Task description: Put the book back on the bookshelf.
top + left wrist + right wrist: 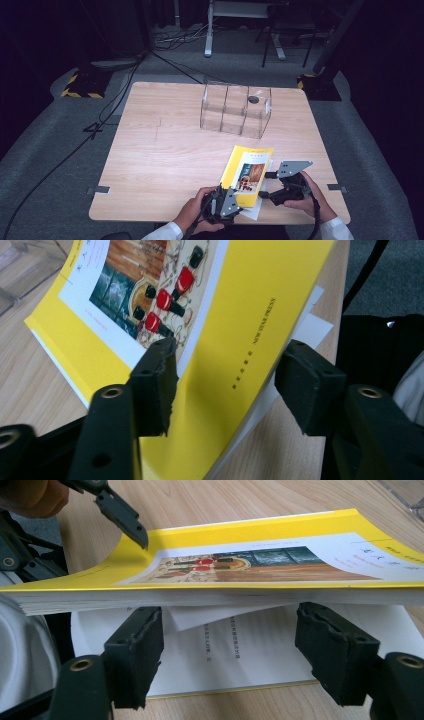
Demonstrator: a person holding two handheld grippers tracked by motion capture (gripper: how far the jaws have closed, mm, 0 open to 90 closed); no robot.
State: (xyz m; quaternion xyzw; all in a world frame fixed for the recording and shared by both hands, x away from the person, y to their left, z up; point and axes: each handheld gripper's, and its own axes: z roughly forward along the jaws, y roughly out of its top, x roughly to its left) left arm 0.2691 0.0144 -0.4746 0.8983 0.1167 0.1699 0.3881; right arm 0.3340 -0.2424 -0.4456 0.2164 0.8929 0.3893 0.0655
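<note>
A yellow softcover book [248, 172] with a picture on its cover lies near the table's front edge. My left gripper [236, 197] is at its near corner. In the left gripper view one pad [155, 385] rests on top of the cover [235, 330], which curls upward. The other pad [307, 387] stands apart to the side, past the white pages. My right gripper [266, 185] faces the book's right-hand page edge with jaws wide [230, 645]. The upper pages [225, 600] are raised above a printed page lying flat. Nothing is pinched there.
A clear plastic organiser [235, 112] with three compartments stands at the back of the wooden table [165, 150], a small black object [253, 99] in its right part. The book lies close to the front edge. Cables and striped stand bases lie on the floor beyond.
</note>
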